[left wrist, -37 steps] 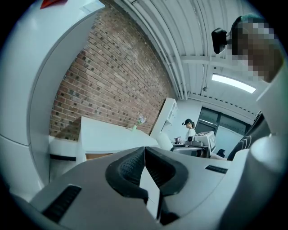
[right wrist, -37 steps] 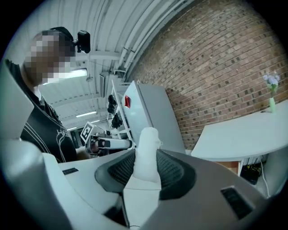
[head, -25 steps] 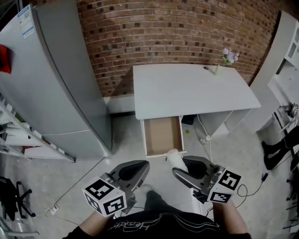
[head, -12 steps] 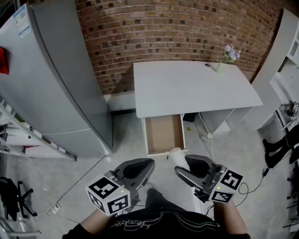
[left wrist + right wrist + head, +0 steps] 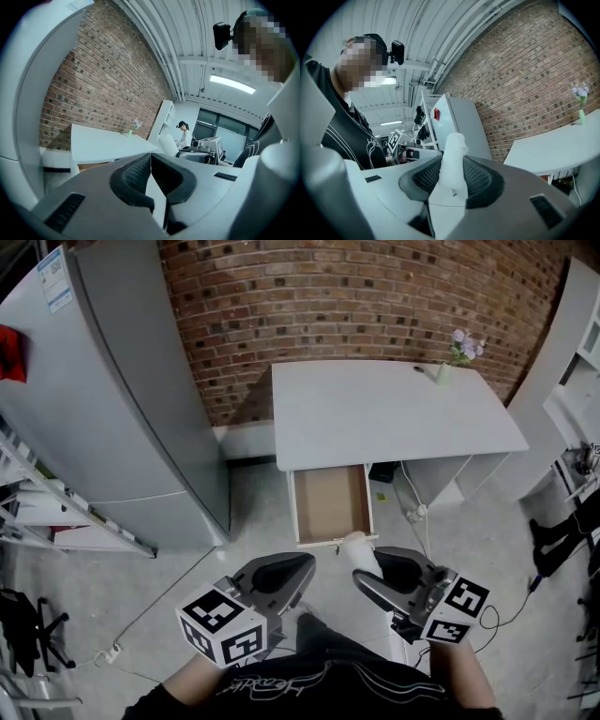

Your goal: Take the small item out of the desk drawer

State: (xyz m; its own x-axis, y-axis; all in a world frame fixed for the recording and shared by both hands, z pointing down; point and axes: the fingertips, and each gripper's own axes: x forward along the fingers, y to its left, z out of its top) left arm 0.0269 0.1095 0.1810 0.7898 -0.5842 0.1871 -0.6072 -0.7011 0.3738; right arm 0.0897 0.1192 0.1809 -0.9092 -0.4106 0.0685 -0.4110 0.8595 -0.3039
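Observation:
The white desk (image 5: 394, 413) stands against the brick wall with its wooden drawer (image 5: 330, 502) pulled open; the drawer's inside looks bare. My right gripper (image 5: 364, 570) hangs just in front of the drawer, shut on a small white item (image 5: 359, 551) that sticks out past the fingertips. In the right gripper view the white item (image 5: 452, 157) stands upright between the dark ribbed pads of my right gripper (image 5: 452, 174). My left gripper (image 5: 302, 566) is beside it on the left. In the left gripper view my left gripper (image 5: 151, 158) is shut at the tips with nothing in it.
A tall grey fridge (image 5: 112, 399) stands left of the desk, with a metal shelf (image 5: 37, 521) beside it. A small vase of flowers (image 5: 457, 354) sits at the desk's back right corner. Cables (image 5: 412, 517) lie on the floor under the desk. White furniture (image 5: 572, 352) lines the right side.
The head view has drifted slightly. Both grippers stay about where they were, and the right one still holds the white item.

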